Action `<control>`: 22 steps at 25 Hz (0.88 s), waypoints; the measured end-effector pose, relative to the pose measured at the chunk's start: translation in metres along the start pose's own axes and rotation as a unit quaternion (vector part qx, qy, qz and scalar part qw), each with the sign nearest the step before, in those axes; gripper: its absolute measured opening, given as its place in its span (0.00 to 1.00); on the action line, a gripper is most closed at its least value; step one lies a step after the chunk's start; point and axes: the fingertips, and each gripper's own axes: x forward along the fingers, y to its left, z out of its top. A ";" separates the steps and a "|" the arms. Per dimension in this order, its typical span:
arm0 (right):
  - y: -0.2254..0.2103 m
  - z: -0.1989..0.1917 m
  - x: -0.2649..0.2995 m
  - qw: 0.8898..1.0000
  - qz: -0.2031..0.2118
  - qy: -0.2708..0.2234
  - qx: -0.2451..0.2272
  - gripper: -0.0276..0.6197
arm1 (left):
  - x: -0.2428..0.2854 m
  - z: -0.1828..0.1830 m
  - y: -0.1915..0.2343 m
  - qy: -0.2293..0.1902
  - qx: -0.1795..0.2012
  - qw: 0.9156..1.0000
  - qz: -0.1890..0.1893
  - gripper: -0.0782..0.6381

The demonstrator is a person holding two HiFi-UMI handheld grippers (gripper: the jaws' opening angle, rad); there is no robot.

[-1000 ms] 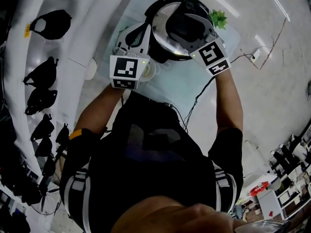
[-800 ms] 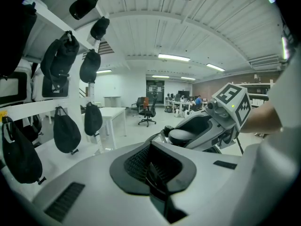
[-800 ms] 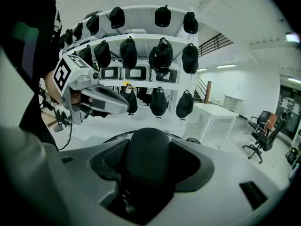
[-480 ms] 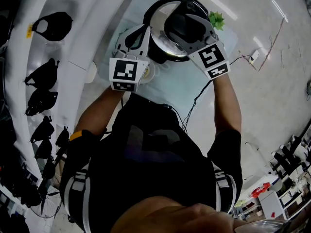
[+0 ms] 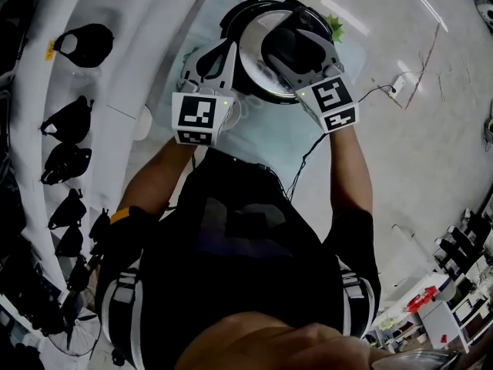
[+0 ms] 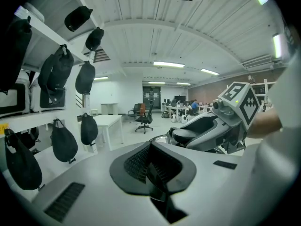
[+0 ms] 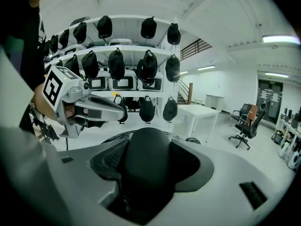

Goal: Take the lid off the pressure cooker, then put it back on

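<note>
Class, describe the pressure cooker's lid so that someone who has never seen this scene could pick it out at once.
Find the pale table in front of the person. On it stands a black cooker; the lid is the only shiny round metal disc there, over the cooker, topped by a black handle.

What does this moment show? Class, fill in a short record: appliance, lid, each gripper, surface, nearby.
appliance: pressure cooker, black body
lid: silvery lid, seemingly raised off the body
right gripper: shut on the black lid handle
left gripper: shut on a thin dark part, apparently at the lid's edge
surface: pale table
nearby: green plant behind the cooker
</note>
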 end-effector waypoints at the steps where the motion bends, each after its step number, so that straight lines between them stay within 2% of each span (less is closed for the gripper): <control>1: 0.002 0.001 -0.006 1.000 -0.006 -0.002 0.005 0.49 | -0.004 0.002 -0.003 -0.004 0.002 1.000 0.000 0.12; 5: 0.010 -0.002 -0.035 1.000 -0.024 -0.008 0.013 0.49 | -0.021 0.006 -0.018 -0.010 0.006 1.000 0.001 0.12; 15: 0.056 -0.022 -0.101 0.998 -0.051 -0.021 0.044 0.49 | -0.077 -0.017 -0.053 0.006 0.000 1.000 0.011 0.12; 22: 0.089 -0.058 -0.134 0.993 -0.085 -0.014 0.079 0.49 | -0.105 -0.040 -0.080 0.019 0.005 1.000 -0.011 0.12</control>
